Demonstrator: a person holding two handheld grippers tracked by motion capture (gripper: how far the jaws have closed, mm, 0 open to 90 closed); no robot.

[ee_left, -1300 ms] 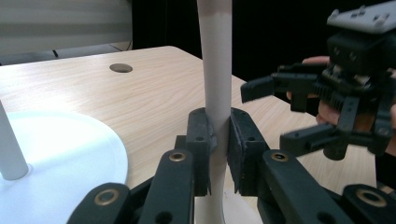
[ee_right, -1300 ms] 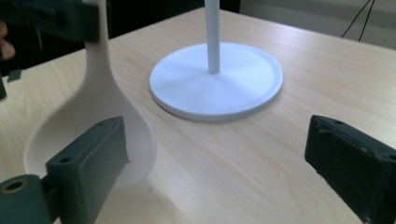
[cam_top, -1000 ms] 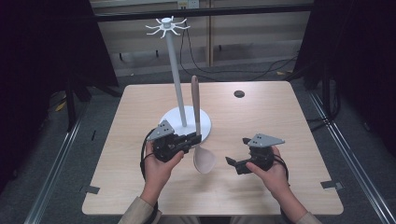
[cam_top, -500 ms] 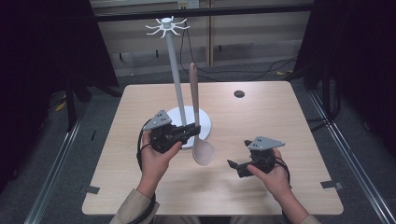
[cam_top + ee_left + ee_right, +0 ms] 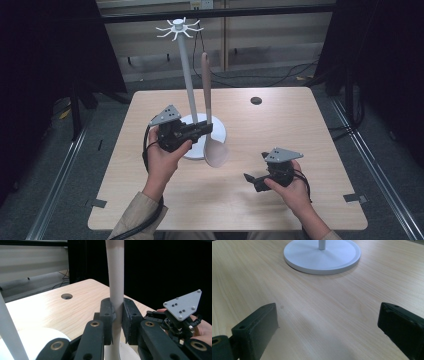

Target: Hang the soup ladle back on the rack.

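Spoon (image 5: 208,107) higher than before in left tool (image 5: 202,129)

A lab-like test bay: black curtains (image 5: 45,55) (floor cables (image 5: 270,70) too) surround the table (image 5: 310,130).

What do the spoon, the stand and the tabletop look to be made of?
The pale beige long-handled spoon, clamped in the left gripper: probably matte silicone or plastic, judging by its smooth, even colour. The white hook-topped stand: likely painted metal or plastic, uniformly satin. The light wood-grain tabletop: wood or laminate; visible grain lines.
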